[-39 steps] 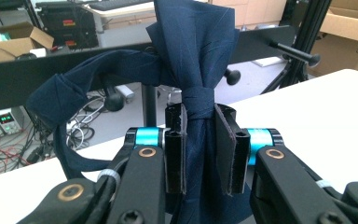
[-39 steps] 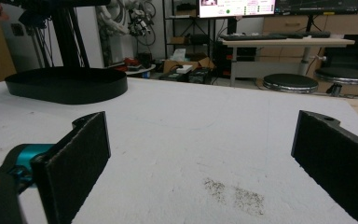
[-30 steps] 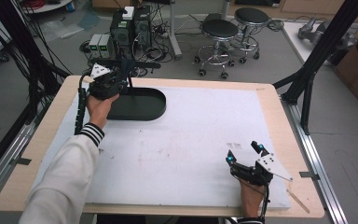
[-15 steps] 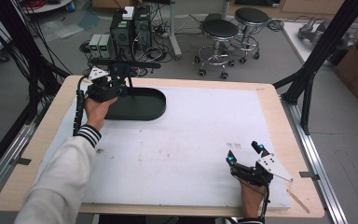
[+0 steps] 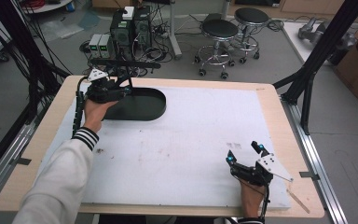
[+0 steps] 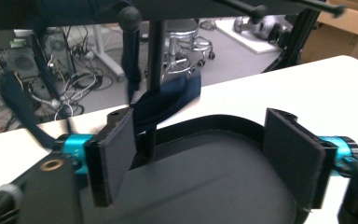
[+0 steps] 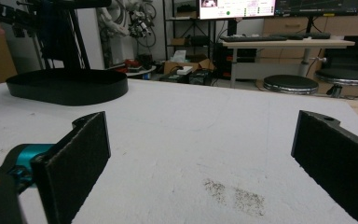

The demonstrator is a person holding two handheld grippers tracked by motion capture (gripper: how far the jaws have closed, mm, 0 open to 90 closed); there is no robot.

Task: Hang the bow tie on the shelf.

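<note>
Nearest the person, the right gripper (image 5: 244, 154) rests low at the near right corner of the tabletop (image 5: 265, 93), on the white mat (image 5: 191, 135) that covers most of it. Its jaws stand wide apart with nothing between them; in the right gripper view, bare mat runs ahead between them, marked by a small grey smudge (image 7: 235, 196). The right hand (image 5: 251, 198) sits close to the near edge, and the mat's right edge lies just beyond the grey plate on the gripper.

The middle of the mat is open: a broad stretch of white, scuffed here and there, separates the two hands.

Farther off, at the far left, a black oval tray (image 5: 137, 103) with a low wall lies on the mat, close to the far edge. The left gripper (image 5: 123, 88), held in the left hand (image 5: 93, 109) on a white sleeve with a striped cuff, hovers over the tray's left end. Its jaws are open about halfway and hold nothing; in the left gripper view, the tray floor (image 6: 205, 182) spreads between them. A thin black upright post (image 6: 154, 79) rises from the tray's rim just beside the left jaw, with a dark blue strap (image 6: 168, 98) hanging at it.

Beyond the far edge stand computer towers (image 5: 130, 28) and two stools (image 5: 219, 32) on the floor.
</note>
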